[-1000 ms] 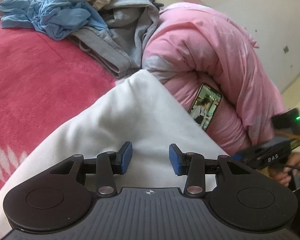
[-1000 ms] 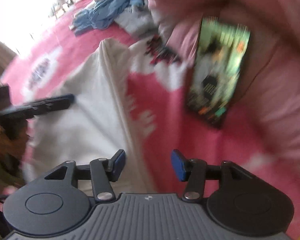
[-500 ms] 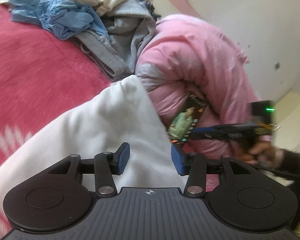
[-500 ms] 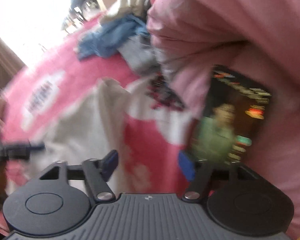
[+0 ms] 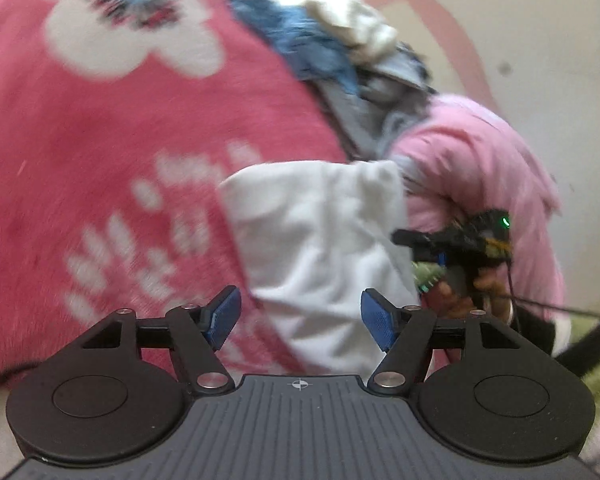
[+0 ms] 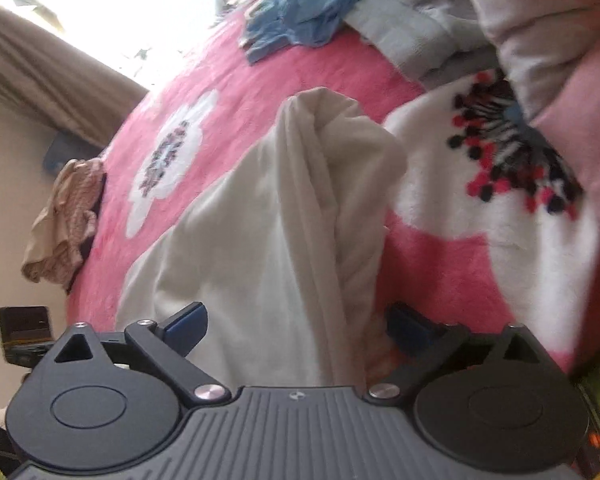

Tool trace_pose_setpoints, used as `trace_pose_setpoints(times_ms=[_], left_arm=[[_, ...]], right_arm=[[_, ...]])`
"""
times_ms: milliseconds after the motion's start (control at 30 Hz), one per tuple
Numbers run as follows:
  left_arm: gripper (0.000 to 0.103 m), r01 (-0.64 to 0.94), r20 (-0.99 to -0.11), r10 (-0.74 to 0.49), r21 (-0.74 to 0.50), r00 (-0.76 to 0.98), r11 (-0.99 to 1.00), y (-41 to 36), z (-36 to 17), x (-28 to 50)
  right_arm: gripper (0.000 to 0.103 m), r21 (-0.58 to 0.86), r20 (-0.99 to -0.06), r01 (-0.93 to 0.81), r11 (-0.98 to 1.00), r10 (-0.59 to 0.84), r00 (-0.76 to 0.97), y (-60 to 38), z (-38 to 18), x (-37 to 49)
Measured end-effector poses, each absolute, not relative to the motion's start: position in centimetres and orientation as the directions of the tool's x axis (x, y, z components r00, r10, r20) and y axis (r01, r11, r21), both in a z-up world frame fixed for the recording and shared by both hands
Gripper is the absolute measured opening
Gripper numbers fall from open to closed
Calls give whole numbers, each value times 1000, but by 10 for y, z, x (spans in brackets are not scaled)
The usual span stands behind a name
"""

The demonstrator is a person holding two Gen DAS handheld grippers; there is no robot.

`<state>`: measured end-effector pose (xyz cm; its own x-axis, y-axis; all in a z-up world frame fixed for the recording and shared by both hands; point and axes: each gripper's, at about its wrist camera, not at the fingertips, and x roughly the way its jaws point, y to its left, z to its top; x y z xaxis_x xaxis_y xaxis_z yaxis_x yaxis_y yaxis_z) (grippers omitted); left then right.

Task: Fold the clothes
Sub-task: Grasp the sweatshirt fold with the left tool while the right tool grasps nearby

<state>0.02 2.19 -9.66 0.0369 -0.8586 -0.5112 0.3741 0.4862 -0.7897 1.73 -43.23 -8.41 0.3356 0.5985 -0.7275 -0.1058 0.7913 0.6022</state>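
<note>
A white garment (image 5: 320,240) lies folded on the pink flowered blanket (image 5: 100,160). My left gripper (image 5: 300,322) hovers over its near edge, jaws opening, the cloth under the gap but not pinched. In the right wrist view the same white garment (image 6: 292,208) runs as a bunched ridge toward the camera. My right gripper (image 6: 298,330) straddles that ridge, jaws opening wide, pads clear of the cloth. From the left wrist view the right gripper (image 5: 452,240) shows at the garment's right side, held by a hand.
A heap of blue (image 5: 300,40), cream and grey clothes (image 6: 416,36) lies at the far end of the blanket. A pink quilt (image 5: 492,168) is bundled on the right. A beige patterned cloth (image 6: 60,224) hangs at the bed's left edge, beside a curtain (image 6: 40,68).
Both grippers have opened wider and swung over the bed. The left view now looks along the blanket; the phone has left both views. The right gripper dropped close over the white garment's ridge.
</note>
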Motion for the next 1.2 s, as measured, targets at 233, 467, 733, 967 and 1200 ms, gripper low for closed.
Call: trace_pose_setpoints(times_ms=[233,467,733,967,1200], left_arm=[[67,349,-464,-880,-812,100,467,10,-111,3],[66,326,-413,-900,-839,141,436,-12,-123,19],[19,278,-384,-897,-857,218,434,-9,-115,17],[14,227,-376,-893,-873,245,430,33,-81,14],[16,225,-476,-763,-764,436,605,120,-29,38]], right_arm=[[100,694,-642,-134,707,692,329,-424,-86,16],[89,689,-640,-143,711,689,340,-420,-94,24],[35,710,-602,-163,685,711,363,-411,-87,19],[33,798,-500,-215,563,817,286,-362,-77,42],[39,802,-459,-347,487,873,164,-247,-82,112]])
